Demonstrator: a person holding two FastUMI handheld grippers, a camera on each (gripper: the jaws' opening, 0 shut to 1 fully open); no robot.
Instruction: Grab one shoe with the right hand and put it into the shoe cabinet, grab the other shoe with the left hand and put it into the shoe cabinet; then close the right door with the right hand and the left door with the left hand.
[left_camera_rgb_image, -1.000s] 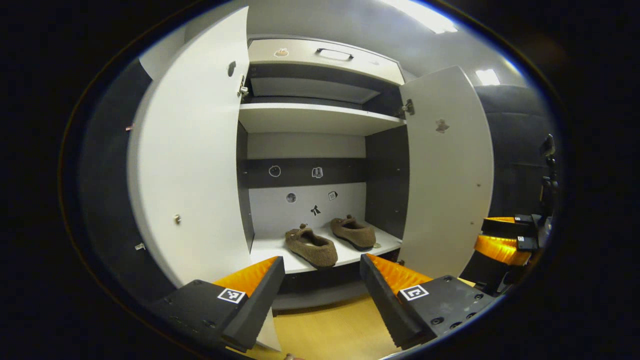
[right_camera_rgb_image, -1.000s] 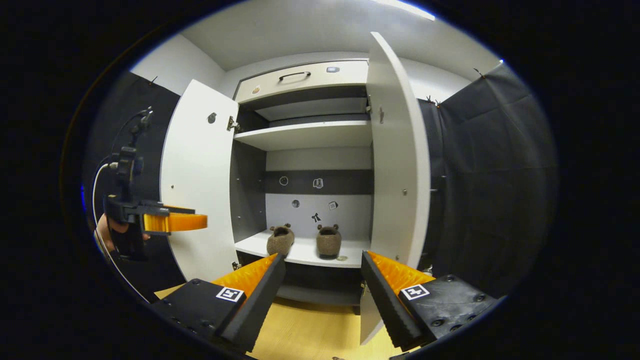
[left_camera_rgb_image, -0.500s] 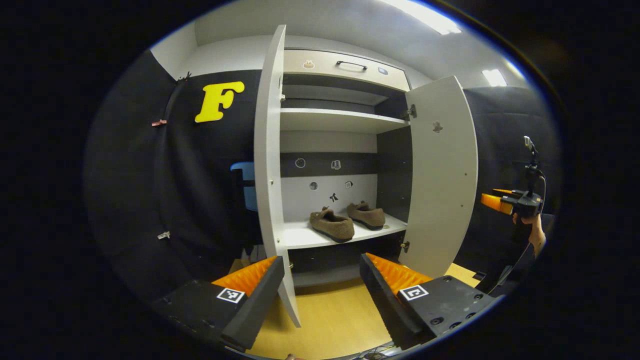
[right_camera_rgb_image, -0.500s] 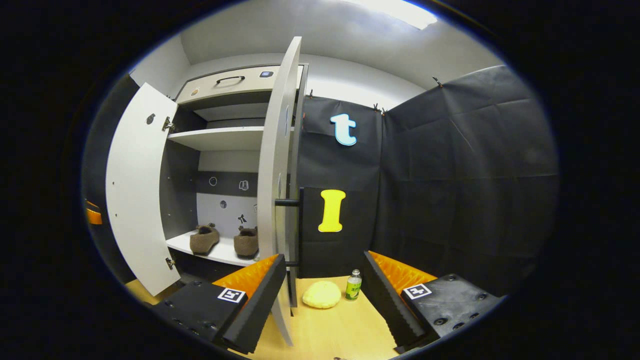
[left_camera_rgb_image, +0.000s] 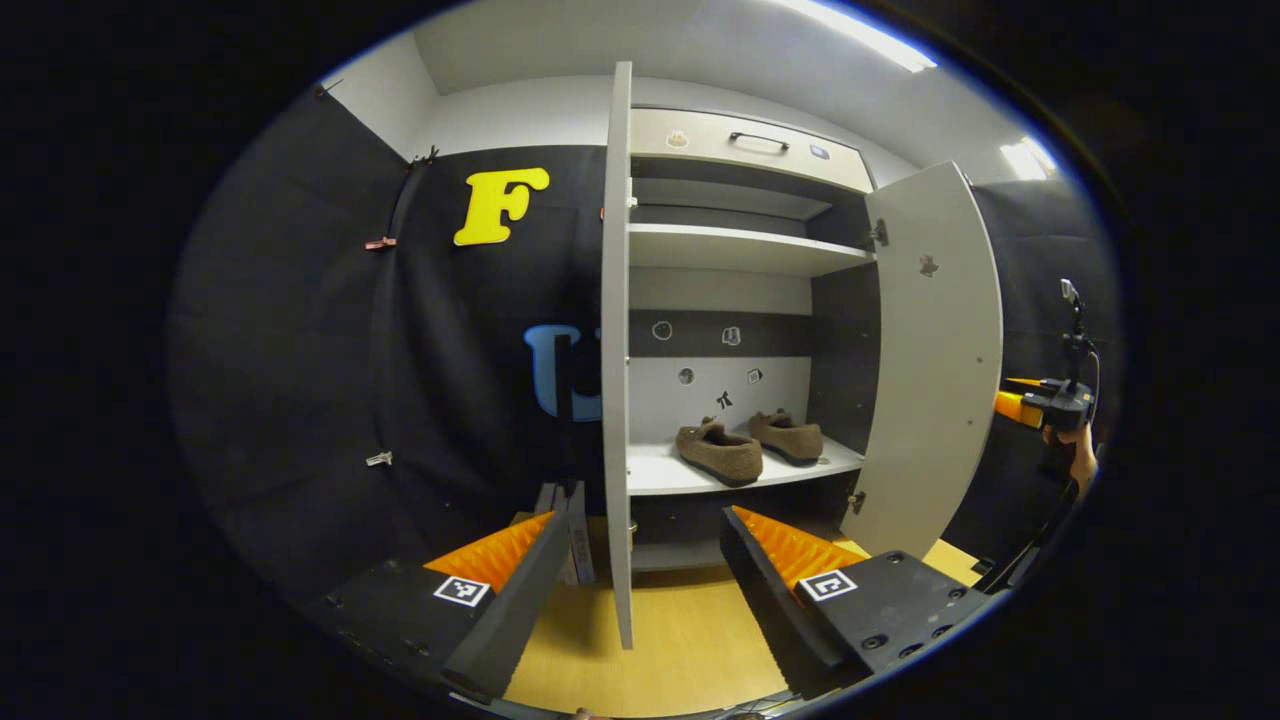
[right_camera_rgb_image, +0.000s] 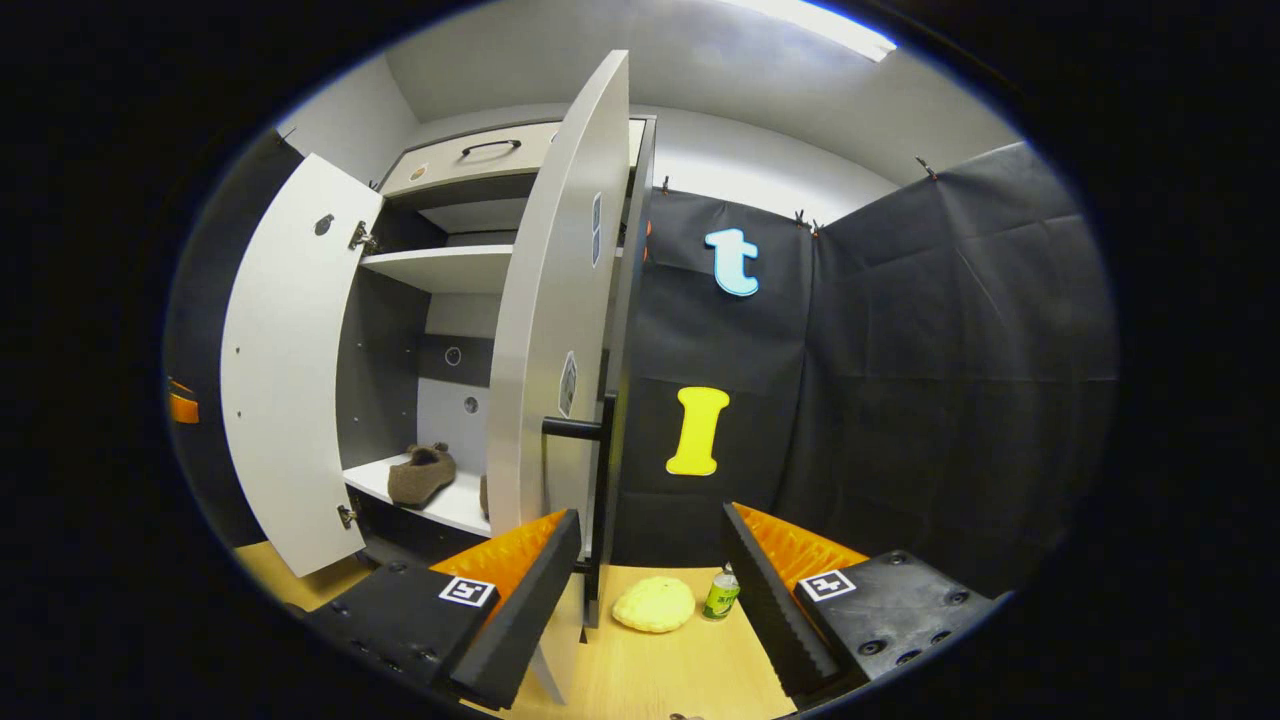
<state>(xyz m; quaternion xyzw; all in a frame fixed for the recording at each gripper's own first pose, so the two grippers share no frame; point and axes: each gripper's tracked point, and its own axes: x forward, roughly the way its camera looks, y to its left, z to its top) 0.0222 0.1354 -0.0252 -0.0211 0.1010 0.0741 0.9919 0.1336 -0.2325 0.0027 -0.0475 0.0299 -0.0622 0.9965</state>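
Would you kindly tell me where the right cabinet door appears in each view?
Left gripper view: right door stands right of centre, inner face showing.
Right gripper view: right door at centre, outer face and handle showing.
Shared landmark: the shoe on the lower shelf.

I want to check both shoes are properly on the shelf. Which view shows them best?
The left gripper view: both shoes lie side by side on the lower shelf, unobstructed. In the right gripper view one shoe shows whole; the right door hides nearly all of the other.
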